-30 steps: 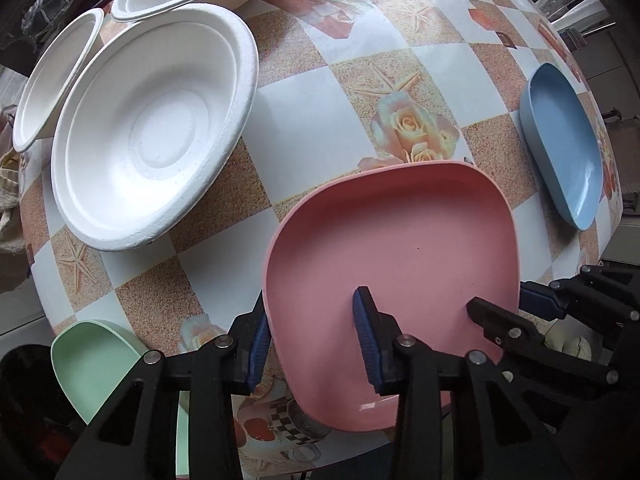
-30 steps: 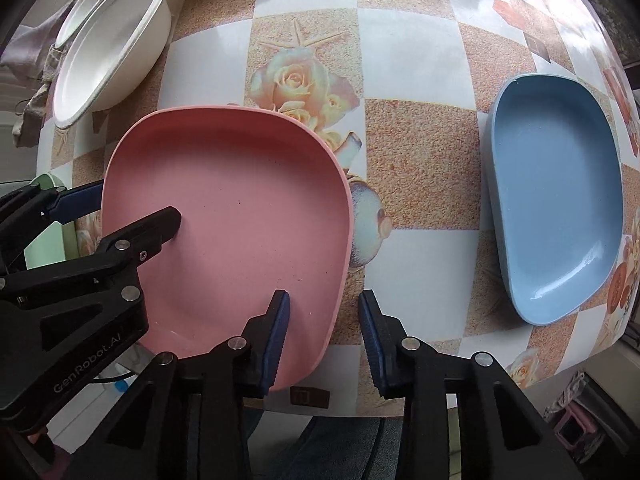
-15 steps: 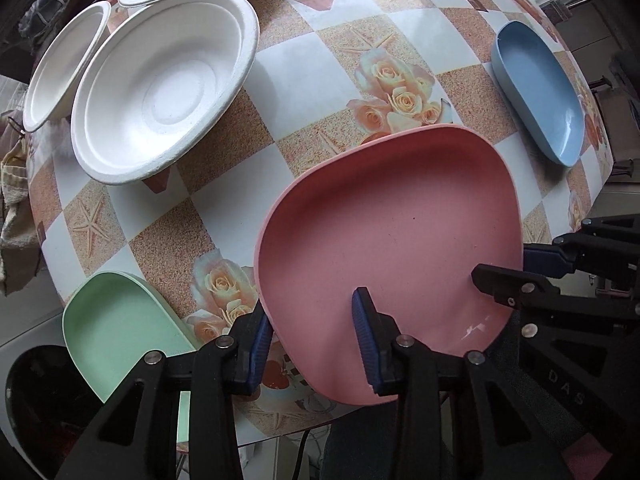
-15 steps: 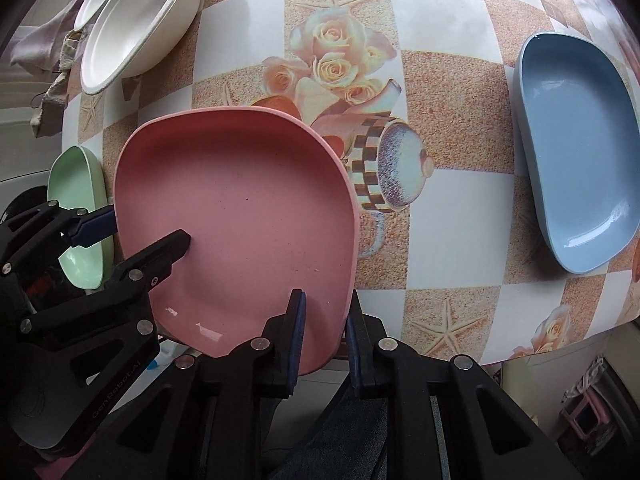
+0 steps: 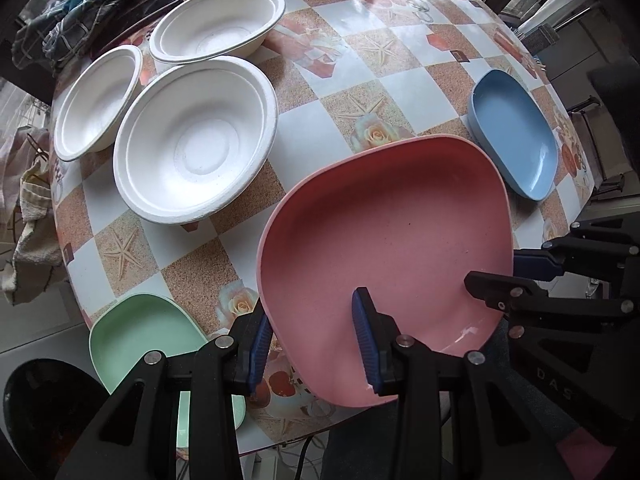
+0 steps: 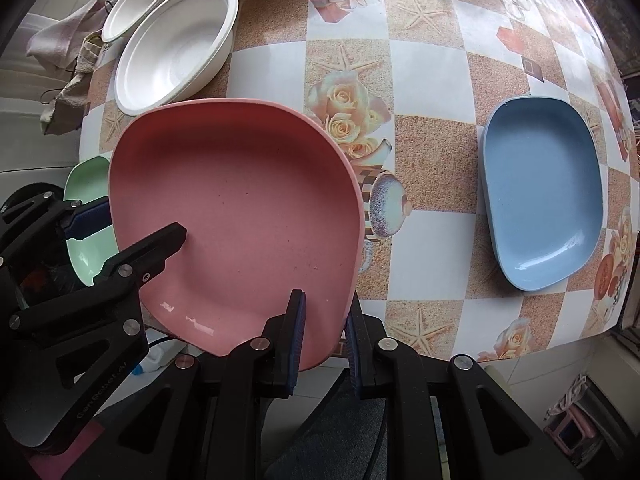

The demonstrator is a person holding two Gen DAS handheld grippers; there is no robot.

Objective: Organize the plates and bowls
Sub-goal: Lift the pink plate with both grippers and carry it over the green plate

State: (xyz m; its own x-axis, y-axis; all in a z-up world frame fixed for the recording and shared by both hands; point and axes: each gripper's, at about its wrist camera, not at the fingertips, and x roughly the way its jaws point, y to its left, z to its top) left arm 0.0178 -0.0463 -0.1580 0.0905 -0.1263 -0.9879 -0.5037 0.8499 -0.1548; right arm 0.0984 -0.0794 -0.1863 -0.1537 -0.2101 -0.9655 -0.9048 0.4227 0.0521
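Observation:
A pink plate [image 5: 384, 248] is held in the air above the table's front edge, also in the right wrist view [image 6: 236, 220]. My left gripper [image 5: 312, 340] straddles its left rim with a wide gap between the fingers. My right gripper [image 6: 322, 336] is shut on its right rim. A green plate [image 5: 148, 336] lies at the front left, also in the right wrist view [image 6: 86, 216]. A blue plate [image 5: 516, 132] lies at the right, also in the right wrist view [image 6: 544, 192]. Three white bowls [image 5: 196, 148] [image 5: 96, 100] [image 5: 216, 28] sit at the back left.
The round table [image 5: 360, 80] has a checked cloth with roses and starfish. Crumpled cloths [image 5: 28, 196] hang at its left edge, and dark fabric [image 5: 68, 12] lies behind the bowls. A pink stool [image 6: 572, 428] stands on the floor at the right.
The pink plate has risen off the table with both grippers. My right gripper has closed onto its rim. More of the table and the third bowl have come into view.

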